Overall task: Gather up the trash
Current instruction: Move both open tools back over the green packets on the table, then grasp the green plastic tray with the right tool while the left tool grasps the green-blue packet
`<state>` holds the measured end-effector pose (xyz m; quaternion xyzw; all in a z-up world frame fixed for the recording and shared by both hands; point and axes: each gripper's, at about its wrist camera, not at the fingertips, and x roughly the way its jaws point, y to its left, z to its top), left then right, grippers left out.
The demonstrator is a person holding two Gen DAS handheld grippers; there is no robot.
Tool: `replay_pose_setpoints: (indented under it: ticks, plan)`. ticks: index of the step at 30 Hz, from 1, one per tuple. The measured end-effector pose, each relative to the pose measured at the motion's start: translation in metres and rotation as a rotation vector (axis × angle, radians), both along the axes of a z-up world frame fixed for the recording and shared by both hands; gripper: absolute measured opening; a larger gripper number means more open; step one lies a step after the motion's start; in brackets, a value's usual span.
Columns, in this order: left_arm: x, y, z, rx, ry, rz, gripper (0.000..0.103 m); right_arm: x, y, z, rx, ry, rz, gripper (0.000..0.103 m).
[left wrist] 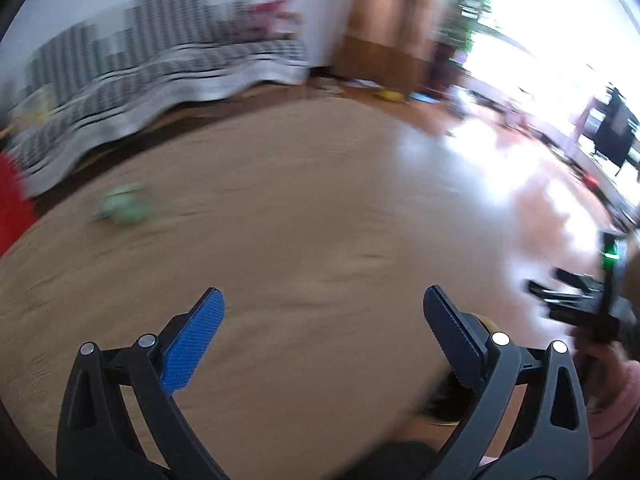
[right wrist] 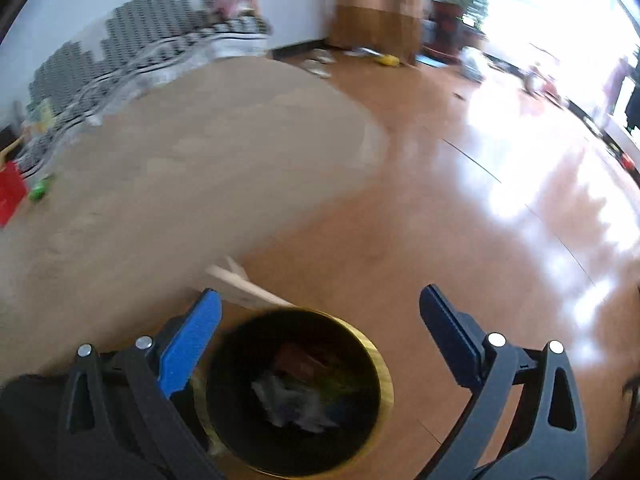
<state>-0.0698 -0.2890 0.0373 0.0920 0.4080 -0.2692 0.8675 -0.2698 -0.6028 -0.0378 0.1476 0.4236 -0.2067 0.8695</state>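
My right gripper (right wrist: 320, 312) stands open above a round black bin with a gold rim (right wrist: 382, 364). Crumpled pale trash (right wrist: 288, 400) and a brown piece lie inside the bin. Nothing sits between the right fingers. My left gripper (left wrist: 324, 312) is open too, empty, over the tan rug (left wrist: 280, 220). A blurred green piece of trash (left wrist: 124, 208) lies on the rug to the far left; the right wrist view shows that green piece (right wrist: 39, 191) small at the left edge. The other gripper (left wrist: 580, 304) shows at the right of the left wrist view.
A sofa with a striped cover (left wrist: 140, 80) runs along the back left wall. A red box (right wrist: 10, 196) stands at the left. A pale flat board (right wrist: 240, 284) lies beside the bin. Shiny wood floor (right wrist: 500, 200) spreads right, with small clutter (right wrist: 386, 60) by a wooden cabinet (right wrist: 376, 4).
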Motion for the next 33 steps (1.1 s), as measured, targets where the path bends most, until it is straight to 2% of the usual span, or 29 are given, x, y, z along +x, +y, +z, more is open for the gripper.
replay_pose_setpoints:
  ticks: [2, 5, 8, 12, 15, 19, 24, 28, 29, 31, 33]
  plan:
    - [0.022, 0.039, 0.001, 0.043, -0.015, 0.085, 0.097, 0.028, 0.024, 0.011, 0.010, -0.026, 0.078, 0.096]
    - [0.053, 0.090, 0.001, 0.043, 0.016, 0.159, 0.097, 0.079, 0.070, 0.033, 0.024, -0.068, 0.241, 0.096]
    - [0.090, 0.131, -0.012, 0.047, 0.080, 0.213, 0.097, 0.134, 0.117, 0.051, 0.014, -0.084, 0.384, 0.096]
    - [0.139, 0.168, -0.038, 0.029, 0.121, 0.266, 0.097, 0.211, 0.183, 0.058, -0.020, -0.074, 0.540, 0.096]
    - [0.176, 0.182, -0.056, 0.028, 0.166, 0.257, 0.097, 0.262, 0.220, 0.055, -0.019, -0.055, 0.613, 0.096]
    - [0.213, 0.194, -0.075, 0.031, 0.198, 0.245, 0.097, 0.340, 0.272, 0.048, 0.043, -0.055, 0.692, 0.096]
    - [0.246, 0.207, -0.088, 0.032, 0.217, 0.220, 0.097, 0.408, 0.342, 0.016, -0.053, 0.053, 0.828, 0.096]
    - [0.263, 0.200, -0.094, 0.077, 0.195, 0.151, 0.097, 0.437, 0.363, -0.006, -0.086, 0.077, 0.868, 0.096]
    - [0.268, 0.197, -0.096, 0.091, 0.192, 0.137, 0.097, 0.443, 0.362, -0.008, -0.081, 0.075, 0.868, 0.094]
    - [0.279, 0.189, -0.098, 0.113, 0.174, 0.112, 0.097, 0.452, 0.360, -0.011, -0.069, 0.052, 0.866, 0.083]
    - [0.286, 0.182, -0.099, 0.119, 0.163, 0.087, 0.097, 0.449, 0.353, -0.011, -0.069, 0.026, 0.864, 0.056]
